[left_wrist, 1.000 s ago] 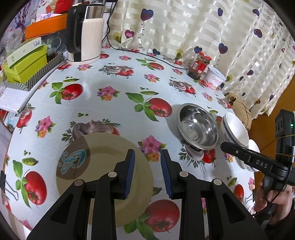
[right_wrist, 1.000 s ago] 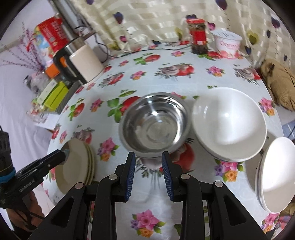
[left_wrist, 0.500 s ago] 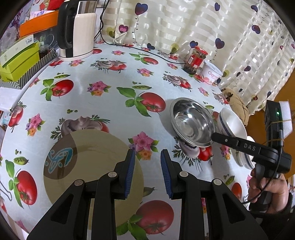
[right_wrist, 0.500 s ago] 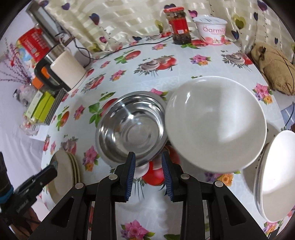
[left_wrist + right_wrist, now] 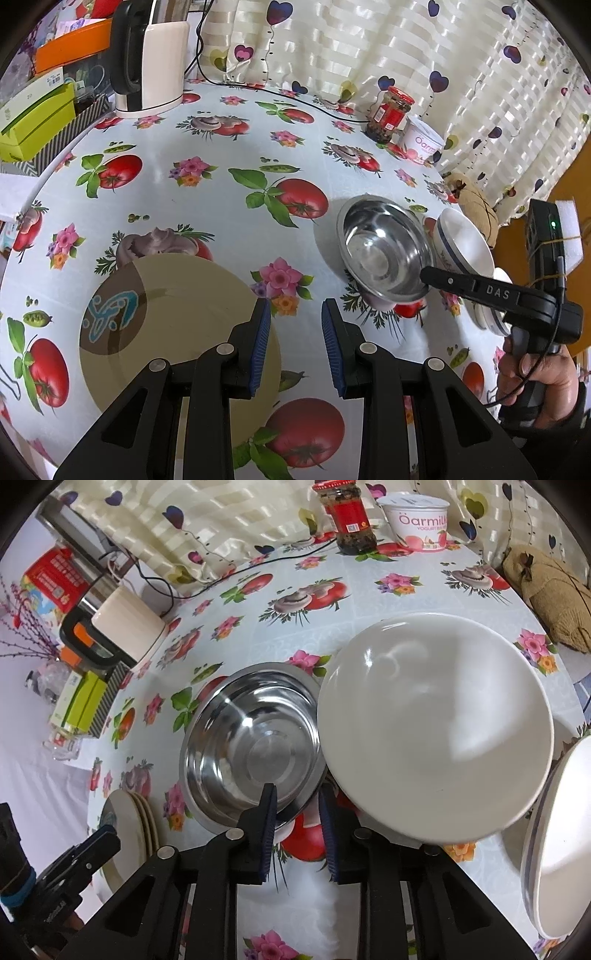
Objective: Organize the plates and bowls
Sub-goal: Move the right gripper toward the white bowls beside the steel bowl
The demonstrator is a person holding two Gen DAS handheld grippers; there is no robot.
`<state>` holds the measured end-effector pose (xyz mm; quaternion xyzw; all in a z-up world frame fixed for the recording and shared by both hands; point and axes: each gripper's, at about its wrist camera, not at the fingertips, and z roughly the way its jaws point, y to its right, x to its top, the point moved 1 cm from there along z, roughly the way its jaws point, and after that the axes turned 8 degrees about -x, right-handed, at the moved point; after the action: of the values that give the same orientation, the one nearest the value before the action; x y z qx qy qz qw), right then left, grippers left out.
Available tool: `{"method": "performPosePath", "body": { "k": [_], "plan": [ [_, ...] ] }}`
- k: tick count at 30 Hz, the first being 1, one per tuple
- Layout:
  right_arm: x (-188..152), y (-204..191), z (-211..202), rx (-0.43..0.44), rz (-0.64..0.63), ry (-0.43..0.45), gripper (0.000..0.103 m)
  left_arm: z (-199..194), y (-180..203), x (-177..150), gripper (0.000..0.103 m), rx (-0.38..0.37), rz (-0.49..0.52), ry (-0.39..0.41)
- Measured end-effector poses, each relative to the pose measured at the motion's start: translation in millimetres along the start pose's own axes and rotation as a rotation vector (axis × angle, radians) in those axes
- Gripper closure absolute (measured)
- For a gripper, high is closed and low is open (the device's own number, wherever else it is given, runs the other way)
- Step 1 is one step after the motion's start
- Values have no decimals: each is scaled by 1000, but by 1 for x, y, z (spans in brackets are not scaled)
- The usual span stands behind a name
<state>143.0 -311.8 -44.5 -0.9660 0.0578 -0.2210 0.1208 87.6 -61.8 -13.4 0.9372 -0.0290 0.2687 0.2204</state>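
Observation:
A steel bowl (image 5: 251, 749) sits mid-table beside a large white bowl (image 5: 436, 723), with stacked white plates (image 5: 561, 838) at the far right. My right gripper (image 5: 297, 794) straddles the steel bowl's near rim, one finger inside and one outside. Its jaws are closing and a gap still shows at the rim. In the left wrist view, the same gripper (image 5: 428, 275) reaches the steel bowl (image 5: 380, 251) from the right, held by a hand (image 5: 535, 373). My left gripper (image 5: 295, 306) hovers open and empty over the right edge of the stacked beige plates (image 5: 177, 314).
An electric kettle (image 5: 151, 62) and its cable stand at the back left beside green boxes (image 5: 33, 118). A red-lidded jar (image 5: 391, 114) and a yogurt tub (image 5: 423, 142) stand at the back right. A brown cloth bundle (image 5: 550, 598) lies near the curtain.
My right gripper has come down and forward to the steel bowl, so its fingers now straddle the rim, and its jaws have narrowed. The left gripper has hardly moved.

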Motion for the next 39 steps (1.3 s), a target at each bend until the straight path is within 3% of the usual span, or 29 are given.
{"method": "performPosePath", "body": {
  "k": [26,39],
  "plan": [
    [-53,33,-41,-34,29,-24,83,-2,18,-4,73,-22,65,2],
    [-45,3,-56,-126,-3,20,74,7,9,6,73,-70,82,19]
  ]
}}
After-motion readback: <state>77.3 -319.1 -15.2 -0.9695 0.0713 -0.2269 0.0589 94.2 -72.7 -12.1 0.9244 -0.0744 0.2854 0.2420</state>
